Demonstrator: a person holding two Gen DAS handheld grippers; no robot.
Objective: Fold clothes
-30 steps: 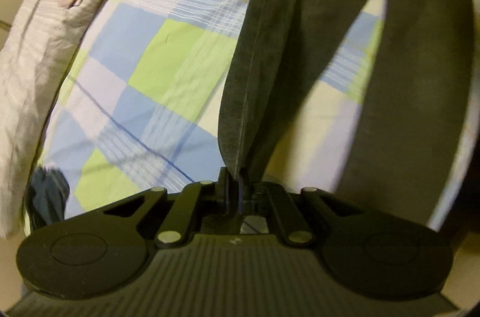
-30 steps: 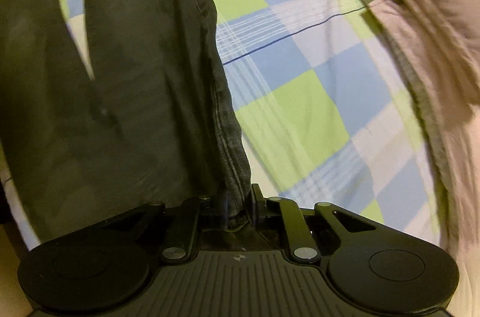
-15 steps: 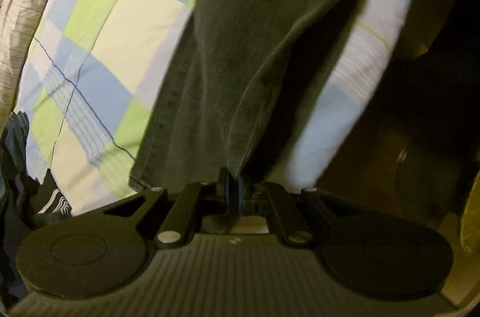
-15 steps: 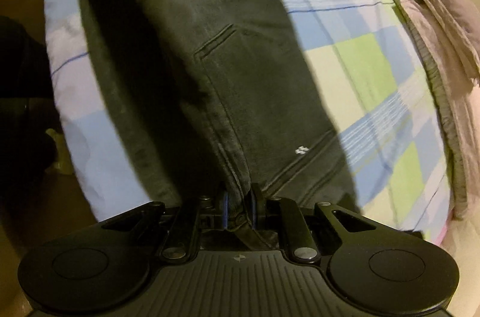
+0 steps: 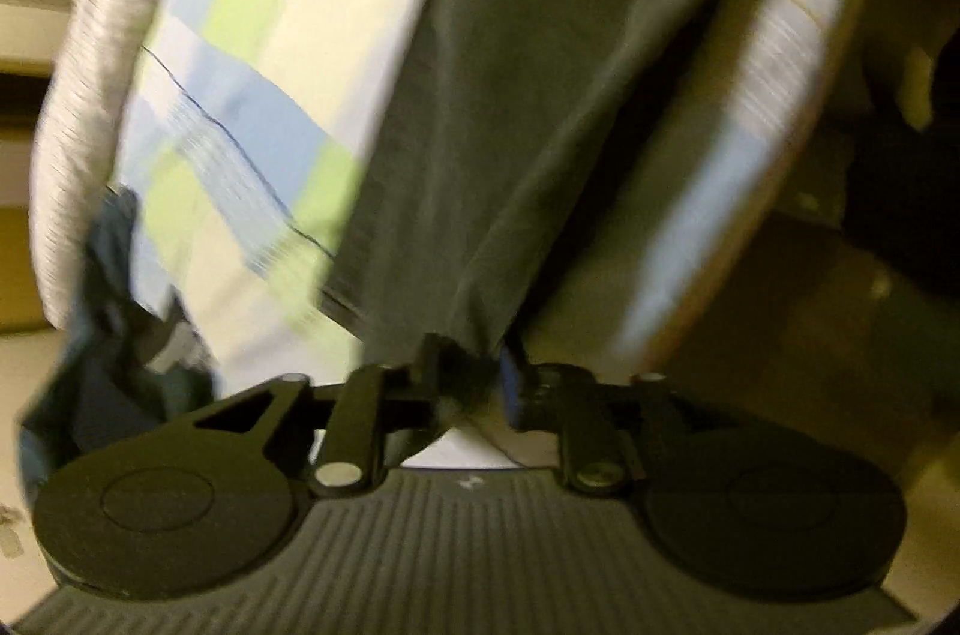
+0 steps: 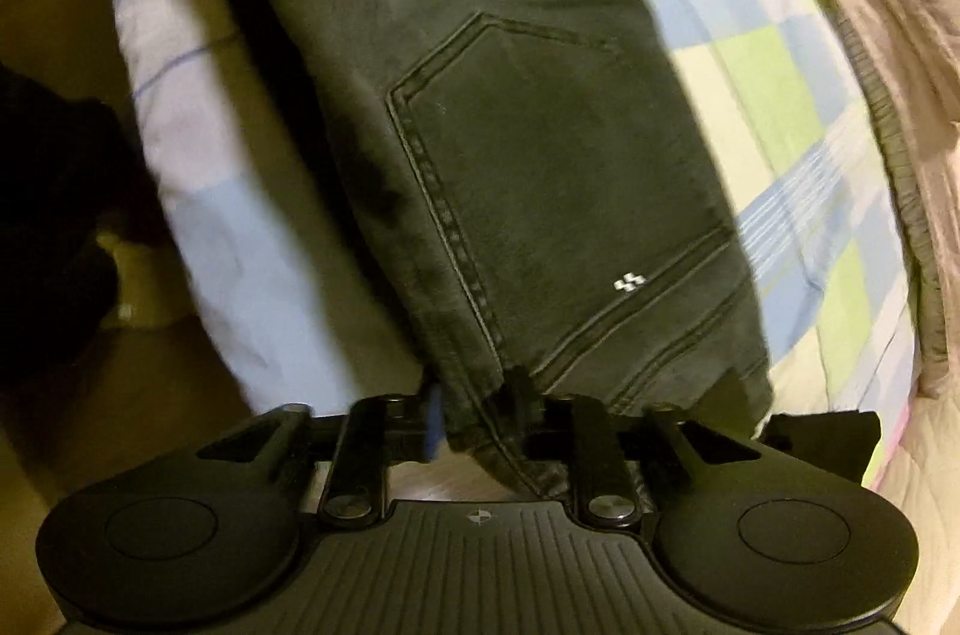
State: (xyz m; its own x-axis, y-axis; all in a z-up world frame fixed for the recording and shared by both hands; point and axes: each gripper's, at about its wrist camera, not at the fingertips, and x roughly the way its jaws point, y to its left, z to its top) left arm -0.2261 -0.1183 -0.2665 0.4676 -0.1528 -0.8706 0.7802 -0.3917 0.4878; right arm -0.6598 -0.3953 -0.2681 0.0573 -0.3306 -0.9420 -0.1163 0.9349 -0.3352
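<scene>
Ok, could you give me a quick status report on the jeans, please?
Left gripper and right gripper both opening, denim between the jaws. Jeans laid on the checked sheet. Nothing in the way.

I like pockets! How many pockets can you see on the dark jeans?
1. One back pocket shows on the dark jeans in the right wrist view, just above the right gripper. Others may be hidden underneath or in the fold.

Dark jeans (image 6: 510, 143), formerly hanging above the checked bedspread (image 5: 252, 53), were lowered flat onto it. Jaws of the left gripper (image 5: 468, 383) and right gripper (image 6: 474, 413), previously clamped, were opening around the fabric edge.
</scene>
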